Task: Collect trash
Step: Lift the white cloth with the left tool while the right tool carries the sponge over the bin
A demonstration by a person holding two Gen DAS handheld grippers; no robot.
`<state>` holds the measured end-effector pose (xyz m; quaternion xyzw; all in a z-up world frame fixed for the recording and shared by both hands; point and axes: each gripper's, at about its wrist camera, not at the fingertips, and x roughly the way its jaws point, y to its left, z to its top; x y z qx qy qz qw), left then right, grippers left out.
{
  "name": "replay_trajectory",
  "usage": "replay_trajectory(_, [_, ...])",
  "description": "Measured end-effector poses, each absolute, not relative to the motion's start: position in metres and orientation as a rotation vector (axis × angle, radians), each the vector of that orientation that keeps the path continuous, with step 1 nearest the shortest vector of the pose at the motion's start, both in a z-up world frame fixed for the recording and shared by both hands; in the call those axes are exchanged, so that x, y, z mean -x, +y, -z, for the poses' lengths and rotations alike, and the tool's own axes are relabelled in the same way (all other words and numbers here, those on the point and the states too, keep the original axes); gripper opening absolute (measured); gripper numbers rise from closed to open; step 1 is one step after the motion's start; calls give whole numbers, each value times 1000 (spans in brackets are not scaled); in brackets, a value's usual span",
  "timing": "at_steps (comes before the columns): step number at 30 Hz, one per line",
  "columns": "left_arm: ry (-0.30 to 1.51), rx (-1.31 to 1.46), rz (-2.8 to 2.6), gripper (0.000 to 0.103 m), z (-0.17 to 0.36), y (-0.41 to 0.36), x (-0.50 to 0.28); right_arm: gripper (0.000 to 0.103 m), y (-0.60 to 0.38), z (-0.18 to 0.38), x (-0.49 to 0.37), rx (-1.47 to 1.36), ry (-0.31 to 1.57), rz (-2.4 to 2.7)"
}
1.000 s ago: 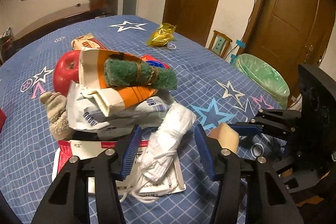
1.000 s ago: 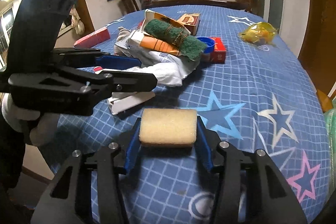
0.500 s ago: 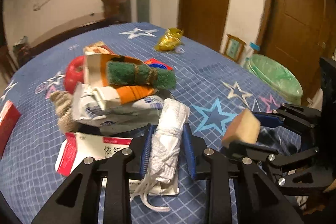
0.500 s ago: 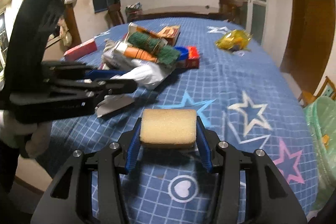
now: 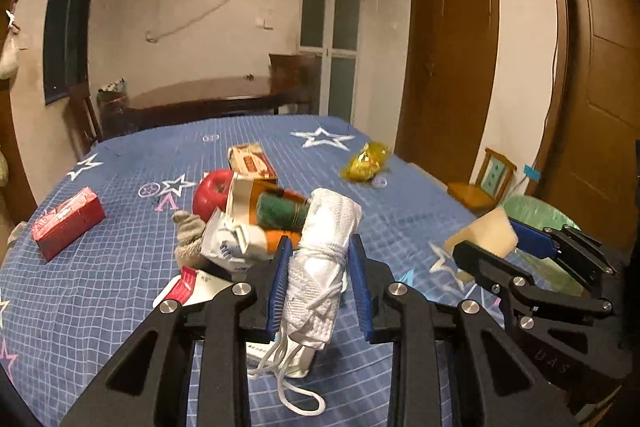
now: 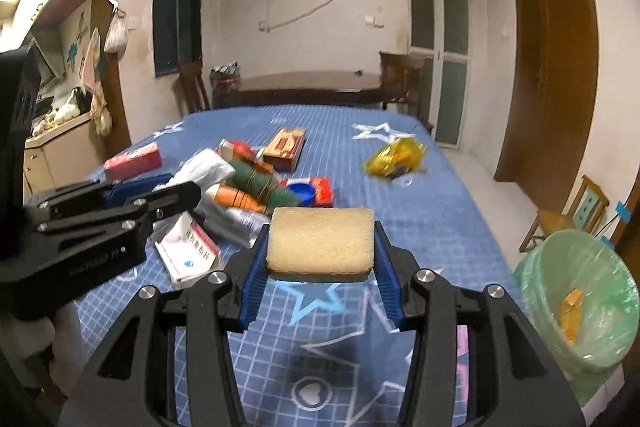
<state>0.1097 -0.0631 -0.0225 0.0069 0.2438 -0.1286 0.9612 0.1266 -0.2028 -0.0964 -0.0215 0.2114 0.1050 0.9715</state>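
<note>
In the left wrist view, low and centre in the frame, the left tool [image 5: 320,267] is seen clenched on a rolled white cloth bundle [image 5: 322,259] tied with white cord; the bundle is gripped between the blue pads and lifted clear of the bench [image 5: 100,287], with a loop of cord dangling below it. At the right of that frame, the right tool [image 5: 486,245] is seen from the side, grasping a yellow sponge [image 5: 484,233].

In the right wrist view, at lower centre, the right tool [image 6: 320,251] is shown closed on the yellow sponge [image 6: 321,244], which is held flat between the blue pads above the blue star-patterned cloth of the bench [image 6: 420,219]. At the left of that frame the left tool [image 6: 160,189] is visible with the white bundle [image 6: 204,167] in its grip.

At the lower right of the right wrist frame, beside the bench, a bin lined with a green bag [image 6: 576,303] is seen, with a yellow scrap inside it.

Further up the frame, a white and red medicine box [image 6: 188,253] lies on the bench beneath the left tool. Behind it a heap is found: a green scouring pad [image 6: 256,185] tied with string, resting on an orange carton [image 6: 236,199], with a blue cap [image 6: 302,193] just beside them. In the left wrist view a red apple [image 5: 210,193] is visible behind this heap, touching it.

Toward the far end of the bench, a crumpled yellow wrapper [image 6: 396,155] lies at centre right, well apart from the heap, and a red box [image 6: 134,161] at the left.
</note>
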Motion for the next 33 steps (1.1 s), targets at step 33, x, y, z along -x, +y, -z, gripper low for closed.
replay_trajectory(33, [447,1,275,30,0,-87,-100,46,-224,79,-119,44,374,-182])
